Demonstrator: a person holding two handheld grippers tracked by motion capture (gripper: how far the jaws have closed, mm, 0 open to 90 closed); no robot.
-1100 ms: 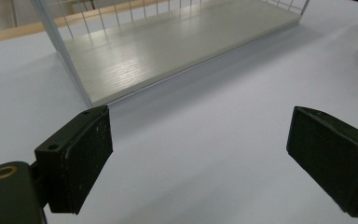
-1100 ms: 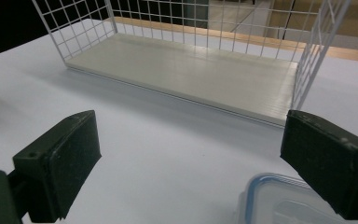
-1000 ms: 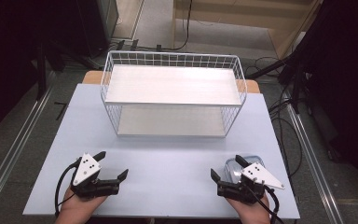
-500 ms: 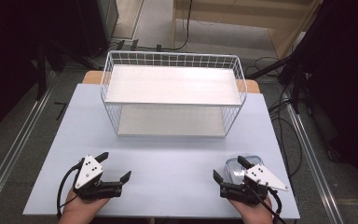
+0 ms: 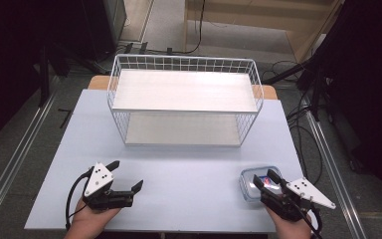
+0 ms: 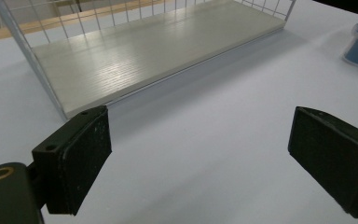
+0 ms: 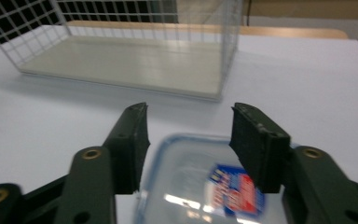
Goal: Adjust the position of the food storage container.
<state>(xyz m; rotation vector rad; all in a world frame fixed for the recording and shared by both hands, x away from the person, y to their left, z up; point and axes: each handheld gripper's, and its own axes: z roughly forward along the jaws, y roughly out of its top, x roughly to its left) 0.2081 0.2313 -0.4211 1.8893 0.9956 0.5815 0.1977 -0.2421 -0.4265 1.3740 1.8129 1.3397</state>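
Note:
A clear plastic container (image 5: 251, 183) with a blue rim and a red-and-blue label lies on the table's near right. My right gripper (image 5: 264, 179) stands open at its near side. In the right gripper view the container (image 7: 200, 186) lies just below and between the right gripper (image 7: 189, 140) jaws, which are apart and hold nothing. At the near left my left gripper (image 5: 125, 175) rests open on bare table. In its own view the left gripper (image 6: 205, 158) has its pads spread wide, with nothing between them.
A white wire rack (image 5: 184, 62) with two pale wooden shelves stands at the middle back of the light blue table (image 5: 189, 164). Its lower shelf (image 6: 158, 51) faces the left gripper. Cables and dark equipment lie on the floor around the table.
Both hands have shifted slightly, the right gripper a little to the right by the container. The jaws of both stay open and the container has not moved.

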